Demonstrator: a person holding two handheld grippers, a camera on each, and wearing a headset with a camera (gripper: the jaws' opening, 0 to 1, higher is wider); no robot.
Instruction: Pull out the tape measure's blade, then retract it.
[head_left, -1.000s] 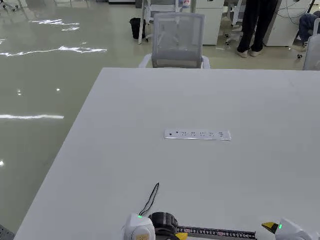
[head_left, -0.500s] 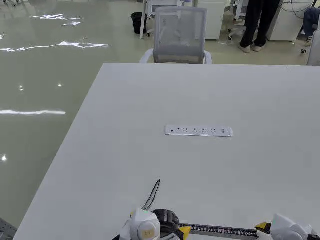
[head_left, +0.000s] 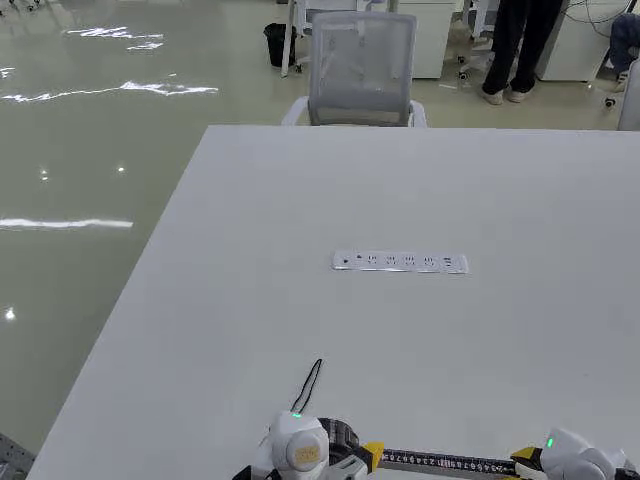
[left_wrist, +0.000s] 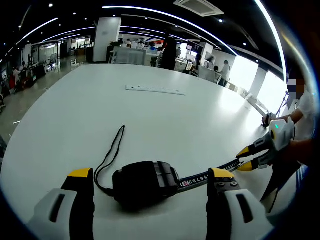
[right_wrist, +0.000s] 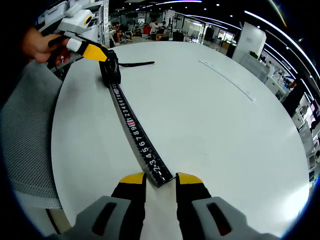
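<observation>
blade (right_wrist: 134, 131) pinched by right gripper (right_wrist: 160, 179) near table (right_wrist: 210, 130) edge; left gripper (left_wrist: 150, 173) spread around case (left_wrist: 142, 186).

The left gripper (left_wrist: 150, 173) is a white moulded-plastic shell whose two pale fingers each have a dark slot and a yellow cap. From the head view its top carries a small green light (head_left: 296, 415) and a round yellowish sticker (head_left: 307, 455). The right gripper (right_wrist: 161, 178) is built alike, with a white shell, black-sided fingers, yellow tips and a green lamp (head_left: 549, 442). The person wears a white short-sleeved shirt (left_wrist: 303, 112).
</observation>
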